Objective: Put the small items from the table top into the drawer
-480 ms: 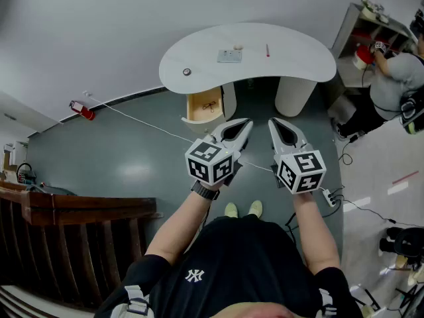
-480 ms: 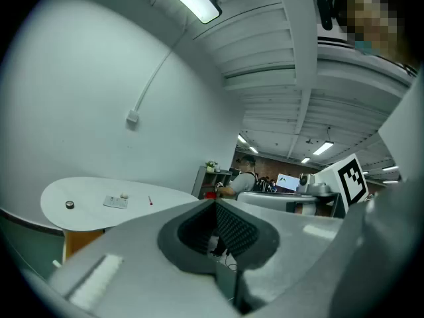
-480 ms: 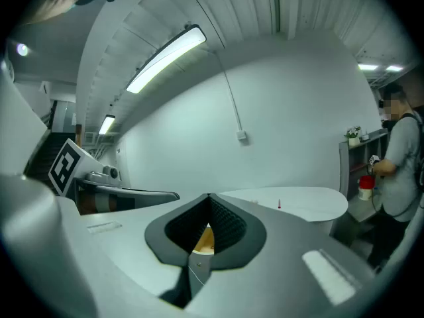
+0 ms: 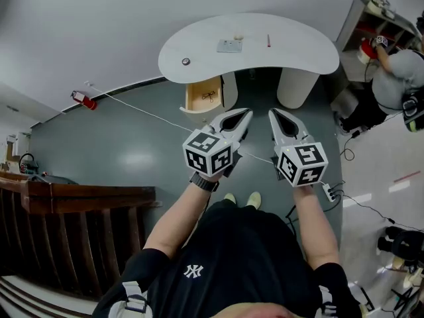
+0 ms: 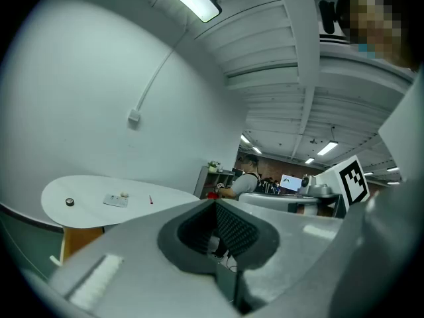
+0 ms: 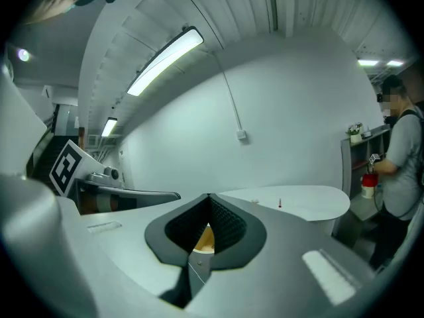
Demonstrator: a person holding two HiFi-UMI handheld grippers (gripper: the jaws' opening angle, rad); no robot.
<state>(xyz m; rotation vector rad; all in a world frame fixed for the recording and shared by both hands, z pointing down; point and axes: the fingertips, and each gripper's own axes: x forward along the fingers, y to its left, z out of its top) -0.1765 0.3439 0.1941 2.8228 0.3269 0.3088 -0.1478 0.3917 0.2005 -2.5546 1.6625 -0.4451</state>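
On the white curved table lie a dark round piece, a flat grey card, a small beige bit and a red pen. Under its left part a wooden drawer stands open with a thin dark item inside. My left gripper and right gripper hang side by side over the floor, well short of the table, both shut and empty. The left gripper view shows the table, card and pen far off. The right gripper view shows the pen.
A person stands at a shelf unit at the right. A cable runs across the grey floor from a red object. A wooden railing is at the left, and a power strip is by my right arm.
The table and drawer sit slightly higher and a little larger in the head view. Both grippers stay shut side by side.
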